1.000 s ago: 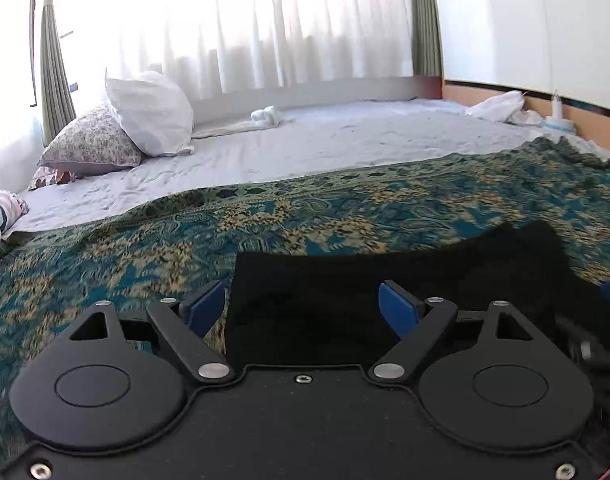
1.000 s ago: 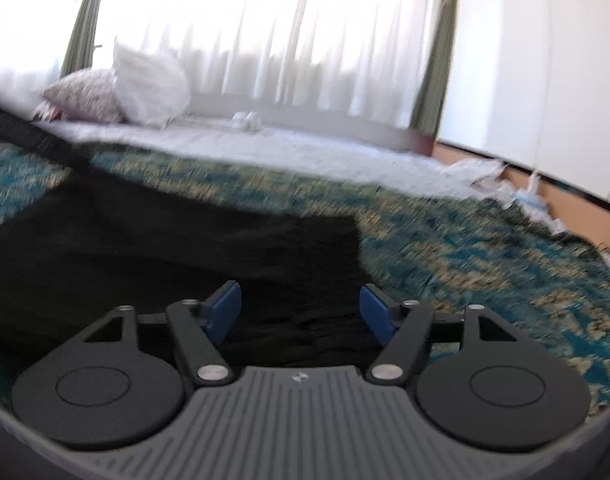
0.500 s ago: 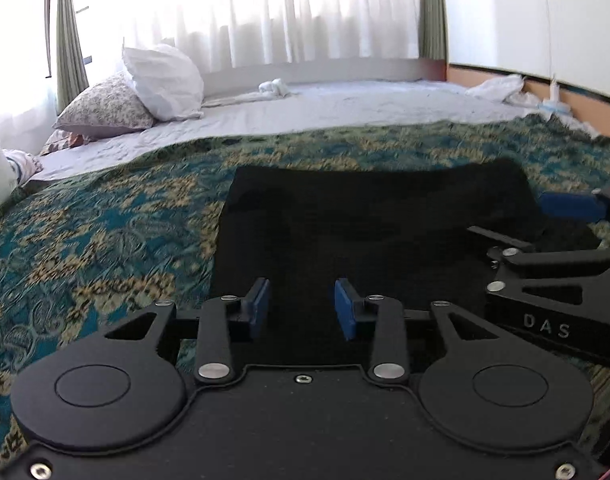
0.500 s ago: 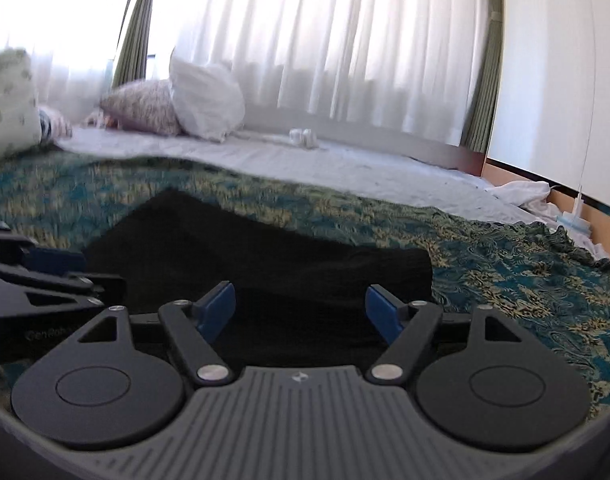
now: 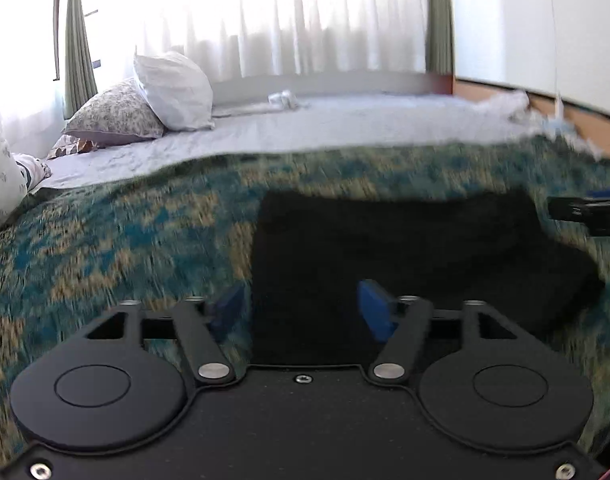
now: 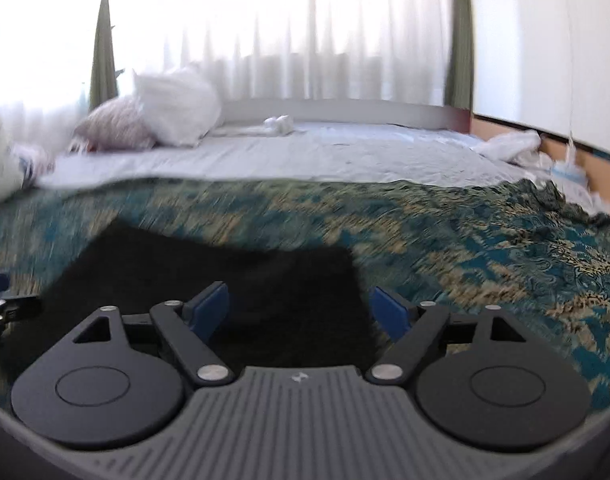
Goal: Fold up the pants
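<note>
The pants [image 5: 405,252] are seen lying on the patterned bedspread [image 5: 125,240] of the bed, already brought down to a compact dark rectangle with a straight far edge and square corners. From the right wrist view the same dark block [image 6: 225,272] is shown flat, its right edge running cleanly toward the camera. At least one fold is judged to be done; how many layers are stacked cannot be told, since the black cloth shows no seams through the blur.

The left hand-held gripper [image 5: 303,308] is held over the near left corner of the pants, its jaws parted wide and having just been opening; one blue pad is seen over the bedspread and the other over the cloth, with nothing pinched between them. The right hand-held gripper [image 6: 301,308] is likewise spread wide, its jaws having just been widening, astride the near right corner, and nothing is gripped there either.

With both released, the fold in hand is judged finished. What may be left is one more fold to halve the rectangle, or a smoothing of the slightly bulged right side [image 5: 565,280]. The pillows [image 5: 173,92] lie well apart at the head of the bed.
</note>
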